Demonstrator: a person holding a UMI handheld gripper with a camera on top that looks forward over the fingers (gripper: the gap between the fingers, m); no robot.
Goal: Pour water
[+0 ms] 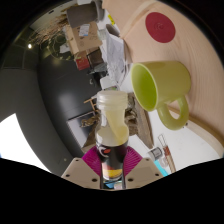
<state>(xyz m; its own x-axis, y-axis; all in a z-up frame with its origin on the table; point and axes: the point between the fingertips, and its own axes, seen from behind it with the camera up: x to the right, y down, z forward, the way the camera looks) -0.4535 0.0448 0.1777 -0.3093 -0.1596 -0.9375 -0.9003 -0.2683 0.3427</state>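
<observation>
Bottle [114,125] clamped between the tongs [112,163] — green mug [158,90] just beyond.

Bright daylight, strong fisheye edge distortion

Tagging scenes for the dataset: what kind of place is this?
Probably a workshop or lab bench, not a kitchen. The gripper is shut on a bottle, tilted toward a green mug on a pale table; beyond them, cluttered shelves with boxes.
</observation>
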